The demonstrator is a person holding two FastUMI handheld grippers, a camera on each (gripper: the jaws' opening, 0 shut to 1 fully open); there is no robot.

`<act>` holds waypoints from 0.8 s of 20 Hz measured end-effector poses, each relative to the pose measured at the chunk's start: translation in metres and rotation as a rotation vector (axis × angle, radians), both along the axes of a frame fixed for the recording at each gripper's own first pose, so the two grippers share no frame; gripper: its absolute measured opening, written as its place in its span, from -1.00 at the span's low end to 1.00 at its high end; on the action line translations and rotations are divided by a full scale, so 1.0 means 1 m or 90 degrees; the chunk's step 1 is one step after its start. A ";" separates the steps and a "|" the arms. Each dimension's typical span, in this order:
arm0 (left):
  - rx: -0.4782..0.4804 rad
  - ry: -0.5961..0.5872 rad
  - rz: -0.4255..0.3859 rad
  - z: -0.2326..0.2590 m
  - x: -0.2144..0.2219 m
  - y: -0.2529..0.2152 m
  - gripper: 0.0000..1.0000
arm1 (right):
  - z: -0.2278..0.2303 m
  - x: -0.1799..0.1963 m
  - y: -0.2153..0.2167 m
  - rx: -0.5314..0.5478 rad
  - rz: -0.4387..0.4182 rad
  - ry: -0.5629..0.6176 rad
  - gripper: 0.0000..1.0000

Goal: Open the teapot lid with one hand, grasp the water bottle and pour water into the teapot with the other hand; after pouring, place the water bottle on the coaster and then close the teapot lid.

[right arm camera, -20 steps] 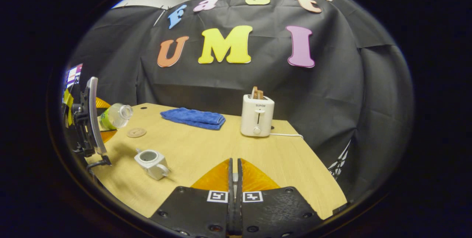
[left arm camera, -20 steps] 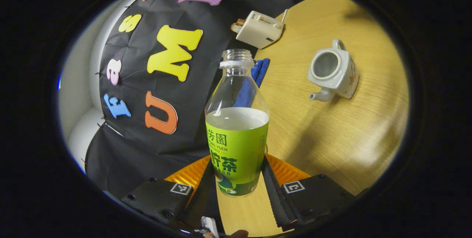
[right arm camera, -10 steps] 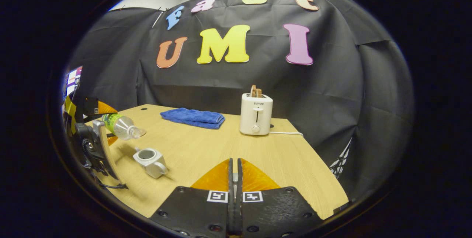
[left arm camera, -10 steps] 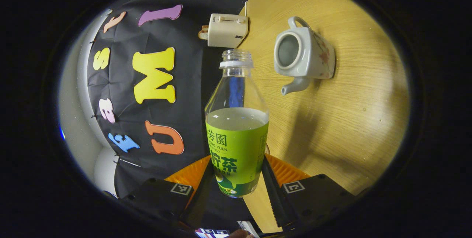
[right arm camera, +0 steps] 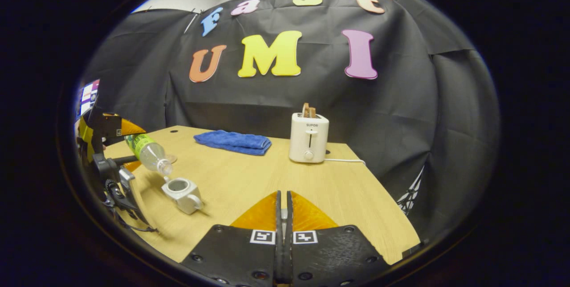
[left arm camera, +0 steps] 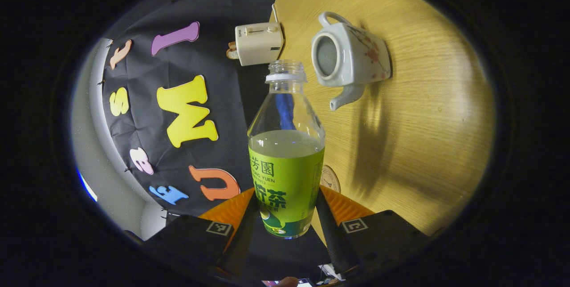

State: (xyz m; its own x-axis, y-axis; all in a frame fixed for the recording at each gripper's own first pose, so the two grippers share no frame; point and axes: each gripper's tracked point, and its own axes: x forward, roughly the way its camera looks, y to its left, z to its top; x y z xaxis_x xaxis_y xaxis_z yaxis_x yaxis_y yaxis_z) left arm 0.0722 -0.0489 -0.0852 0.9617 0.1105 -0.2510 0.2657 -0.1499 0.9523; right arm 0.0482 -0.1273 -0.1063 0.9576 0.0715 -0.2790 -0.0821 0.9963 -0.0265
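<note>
My left gripper (left arm camera: 286, 209) is shut on the green-labelled lower half of an uncapped water bottle (left arm camera: 286, 162) about half full. The bottle is tilted, and in the right gripper view its mouth (right arm camera: 164, 169) hangs just above the lidless white teapot (right arm camera: 180, 193). That teapot (left arm camera: 349, 55) stands on the wooden table with its round opening bare. A round coaster (left arm camera: 330, 179) peeks out beside the bottle's base. My right gripper (right arm camera: 283, 209) hovers over the table's near side, fingers pressed almost together on a thin pale sliver, the lid's knob. The rest of the lid is hidden.
A white toaster (right arm camera: 308, 138) with toast in it stands at the back of the table (right arm camera: 267, 175), its cord trailing right. A folded blue cloth (right arm camera: 234, 142) lies at the back left. A hand and the left gripper's body (right arm camera: 107, 153) occupy the left edge.
The bottle has tipped further down and moved toward the teapot, so its mouth now sits right over the opening. The right gripper has stayed still.
</note>
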 end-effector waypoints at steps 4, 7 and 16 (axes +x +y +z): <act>0.037 0.001 -0.013 0.003 0.003 -0.002 0.48 | -0.001 -0.002 0.001 0.000 0.002 0.001 -1.00; 0.053 -0.006 -0.021 0.006 0.003 -0.003 0.48 | -0.004 -0.004 0.003 0.004 0.004 0.004 -1.00; 0.124 -0.016 -0.028 0.014 0.003 -0.007 0.48 | -0.005 -0.005 0.004 0.008 0.007 0.003 -1.00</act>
State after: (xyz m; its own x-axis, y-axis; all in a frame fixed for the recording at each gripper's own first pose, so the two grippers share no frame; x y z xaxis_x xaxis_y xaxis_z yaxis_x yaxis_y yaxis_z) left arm 0.0754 -0.0559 -0.0709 0.9722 0.1127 -0.2054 0.2321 -0.3430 0.9102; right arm 0.0433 -0.1233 -0.1117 0.9553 0.0863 -0.2826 -0.0938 0.9955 -0.0132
